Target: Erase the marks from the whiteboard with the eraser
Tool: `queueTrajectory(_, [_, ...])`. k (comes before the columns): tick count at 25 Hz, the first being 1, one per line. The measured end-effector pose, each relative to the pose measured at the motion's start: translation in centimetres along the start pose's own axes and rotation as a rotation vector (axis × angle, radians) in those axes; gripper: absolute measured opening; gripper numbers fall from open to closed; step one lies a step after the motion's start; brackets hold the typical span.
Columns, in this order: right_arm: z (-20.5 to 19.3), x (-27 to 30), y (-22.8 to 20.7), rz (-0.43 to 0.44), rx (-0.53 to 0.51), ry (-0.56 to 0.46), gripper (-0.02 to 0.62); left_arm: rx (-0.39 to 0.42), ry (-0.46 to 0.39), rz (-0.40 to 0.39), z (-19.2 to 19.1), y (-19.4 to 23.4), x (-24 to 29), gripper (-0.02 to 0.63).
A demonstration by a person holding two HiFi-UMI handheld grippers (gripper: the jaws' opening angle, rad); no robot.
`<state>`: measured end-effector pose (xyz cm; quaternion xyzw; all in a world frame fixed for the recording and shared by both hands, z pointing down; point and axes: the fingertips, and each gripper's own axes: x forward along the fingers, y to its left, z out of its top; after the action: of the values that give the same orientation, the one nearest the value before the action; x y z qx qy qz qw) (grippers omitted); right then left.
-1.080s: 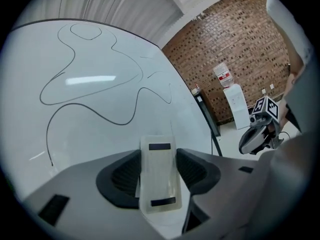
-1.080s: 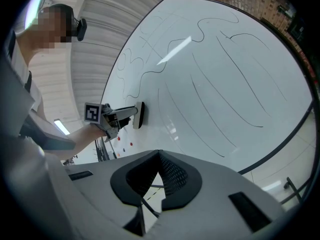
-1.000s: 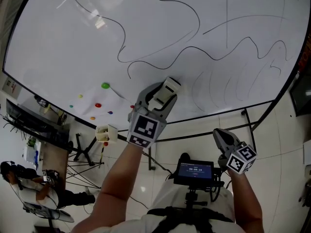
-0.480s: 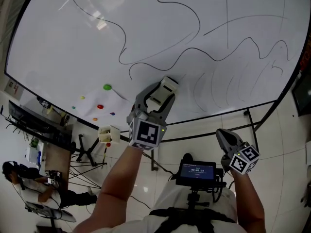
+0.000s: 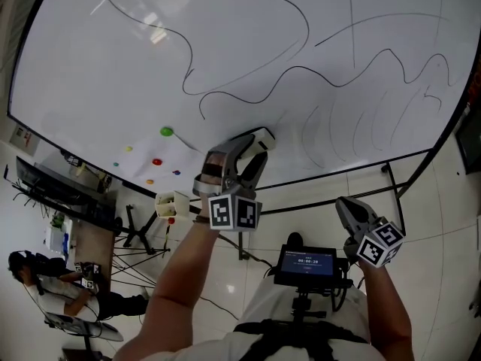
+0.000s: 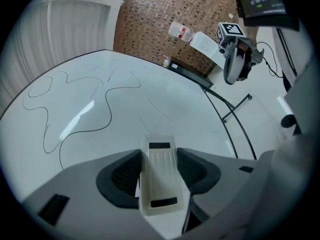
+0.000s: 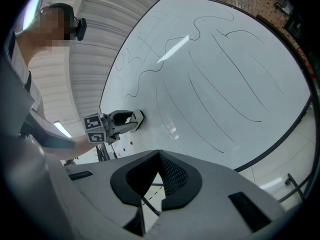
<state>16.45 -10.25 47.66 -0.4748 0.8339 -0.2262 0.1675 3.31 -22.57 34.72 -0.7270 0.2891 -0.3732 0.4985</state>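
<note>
Left claw pinches the pale ribbed plastic eraser by its long sides at the white whiteboard, probably light, stiff, slick; right claw sits pressed together.

There were one whiteboard, one eraser, two claws, the left claw and the right claw, and one screen.

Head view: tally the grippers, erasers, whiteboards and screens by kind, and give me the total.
grippers: 2, the left gripper and the right gripper
eraser: 1, clamped between the left gripper's jaws
whiteboard: 1
screen: 1, at the person's waist
total: 5
</note>
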Motion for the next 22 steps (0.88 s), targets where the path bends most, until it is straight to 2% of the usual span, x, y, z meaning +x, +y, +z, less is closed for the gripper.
queueTrajectory(3, [0.0,0.1,0.2,0.003,-0.001,0.001,0.018,-0.006,0.019,-0.026,-1.1,-1.4,0.1,0.239])
queueTrajectory(6, [0.0,0.1,0.5,0.007,-0.01,0.003,0.018,-0.062,0.028,-0.053,-2.1,-2.2,-0.3,0.239])
queueTrajectory(9, [0.3,0.3,0.8,0.012,-0.021,0.006,0.018,-0.086,0.026,-0.013,-2.3,-1.0,-0.9,0.239])
queueTrajectory(12, [1.0,0.9,1.1,0.024,-0.041,-0.001,0.018,-0.031,0.017,0.065,-1.9,0.8,-1.2,0.242])
queueTrajectory(14, [1.3,1.5,1.5,0.034,-0.052,-0.004,0.018,0.042,0.022,0.106,-1.9,0.9,-1.2,0.245])
queueTrajectory(16, [1.2,2.1,1.8,0.044,-0.06,0.0,0.018,0.083,0.026,0.132,-2.3,0.2,-1.1,0.242])
queueTrajectory(22, [1.0,3.7,2.8,0.062,-0.062,0.007,0.018,0.073,0.032,0.113,-3.7,-2.7,-0.5,0.242])
